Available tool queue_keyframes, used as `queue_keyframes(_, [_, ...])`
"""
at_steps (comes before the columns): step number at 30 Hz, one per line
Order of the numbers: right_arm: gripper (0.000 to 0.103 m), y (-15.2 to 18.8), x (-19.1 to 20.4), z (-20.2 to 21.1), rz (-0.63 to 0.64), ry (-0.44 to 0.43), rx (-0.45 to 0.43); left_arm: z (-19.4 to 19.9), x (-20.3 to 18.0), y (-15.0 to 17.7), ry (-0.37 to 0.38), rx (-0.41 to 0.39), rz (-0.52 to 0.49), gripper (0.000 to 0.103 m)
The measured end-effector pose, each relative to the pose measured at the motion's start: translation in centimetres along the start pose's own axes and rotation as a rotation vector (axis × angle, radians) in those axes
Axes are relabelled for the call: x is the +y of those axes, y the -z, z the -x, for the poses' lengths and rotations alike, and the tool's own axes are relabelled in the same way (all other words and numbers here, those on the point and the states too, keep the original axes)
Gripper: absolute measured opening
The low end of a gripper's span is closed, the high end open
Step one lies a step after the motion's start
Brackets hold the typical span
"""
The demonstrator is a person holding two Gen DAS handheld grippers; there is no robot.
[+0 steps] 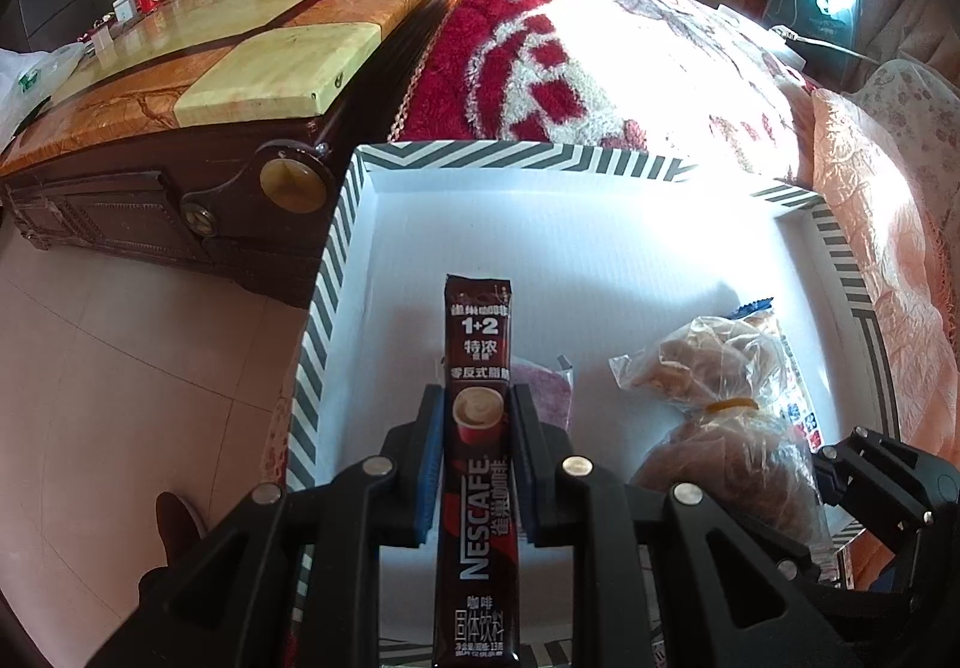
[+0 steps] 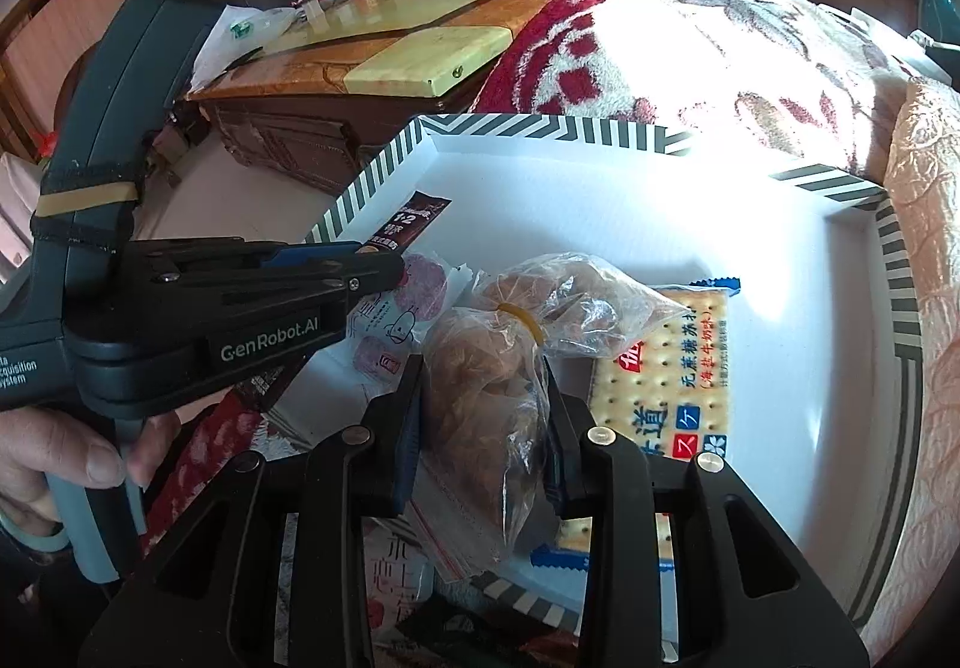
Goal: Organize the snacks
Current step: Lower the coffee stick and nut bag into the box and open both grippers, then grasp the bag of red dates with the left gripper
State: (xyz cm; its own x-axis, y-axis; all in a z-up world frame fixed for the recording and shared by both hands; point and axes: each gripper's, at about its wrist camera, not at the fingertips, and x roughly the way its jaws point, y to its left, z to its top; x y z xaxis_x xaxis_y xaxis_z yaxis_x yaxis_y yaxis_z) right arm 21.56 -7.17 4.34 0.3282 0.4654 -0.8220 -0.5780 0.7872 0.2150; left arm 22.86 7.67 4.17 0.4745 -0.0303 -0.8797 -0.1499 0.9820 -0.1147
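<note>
My left gripper (image 1: 477, 398) is shut on a dark brown Nescafe coffee stick (image 1: 478, 368), which points forward over a white box with a striped rim (image 1: 336, 248). My right gripper (image 2: 483, 368) is shut on a clear bag of brown pastries (image 2: 486, 368) tied with a yellow band, above the same box (image 2: 540, 131). The pastry bag (image 1: 714, 368) shows at the right of the left wrist view. A cracker packet (image 2: 666, 362) lies flat in the box under the bag. A pink-spotted snack packet (image 2: 414, 290) lies near the box's left side. The left gripper (image 2: 384, 266) with the stick (image 2: 414, 218) appears at left.
The box rests on a bed with a red and white shaggy blanket (image 1: 570, 50) and a peach cover (image 1: 888, 224). A wooden table (image 1: 198, 68) with a pale board stands left of the bed. A hand (image 2: 72, 446) holds the left gripper's handle. Tiled floor (image 1: 120, 368) lies below left.
</note>
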Motion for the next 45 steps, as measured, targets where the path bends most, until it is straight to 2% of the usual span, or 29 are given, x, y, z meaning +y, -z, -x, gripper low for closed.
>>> queue_keyframes(7, [0.032, -0.4, 0.0, -1.0, 0.016, 0.023, 0.032, -0.2, -0.2, 0.0, -0.024, -0.009, -0.008, 0.026])
queue_keyframes(9, [0.036, -0.3, 0.1, -1.0, 0.018, 0.045, 0.038, -0.1, -0.1, 0.0, -0.026, -0.012, -0.002, 0.026])
queue_keyframes(10, [0.038, -0.2, 0.0, -0.8, 0.015, 0.057, 0.032, -0.1, -0.1, 0.0, -0.033, -0.014, 0.001, 0.029])
queue_keyframes(11, [0.039, -0.1, -0.1, -0.5, 0.01, 0.061, 0.024, 0.0, 0.0, -0.1, -0.039, -0.013, 0.004, 0.039])
queue_keyframes(13, [0.052, 0.2, -0.3, 0.4, -0.008, 0.068, 0.002, 0.4, 0.2, 0.0, -0.039, -0.016, 0.012, 0.058])
queue_keyframes(18, [0.053, 1.7, -0.5, 3.4, -0.056, 0.065, -0.037, 2.7, 0.1, 1.0, -0.04, -0.061, 0.005, 0.067])
queue_keyframes(23, [0.053, 4.1, 0.2, 6.0, -0.089, 0.067, -0.058, 6.0, -0.3, 3.5, -0.013, -0.096, -0.021, 0.075])
queue_keyframes(31, [0.053, 8.5, 2.9, 10.1, -0.082, 0.098, -0.097, 10.5, -0.2, 8.7, -0.009, -0.118, -0.021, 0.081])
queue_keyframes(34, [0.053, 10.1, 3.6, 11.3, -0.073, 0.106, -0.108, 11.5, 0.5, 10.3, 0.002, -0.111, 0.01, 0.083])
queue_keyframes(40, [0.054, 13.9, 3.9, 13.4, -0.108, 0.112, -0.11, 12.0, 1.6, 13.6, 0.027, -0.073, 0.093, 0.084])
queue_keyframes(45, [0.058, 16.3, 3.0, 14.1, -0.134, 0.119, -0.108, 11.6, 1.1, 15.3, 0.035, -0.044, 0.111, 0.084])
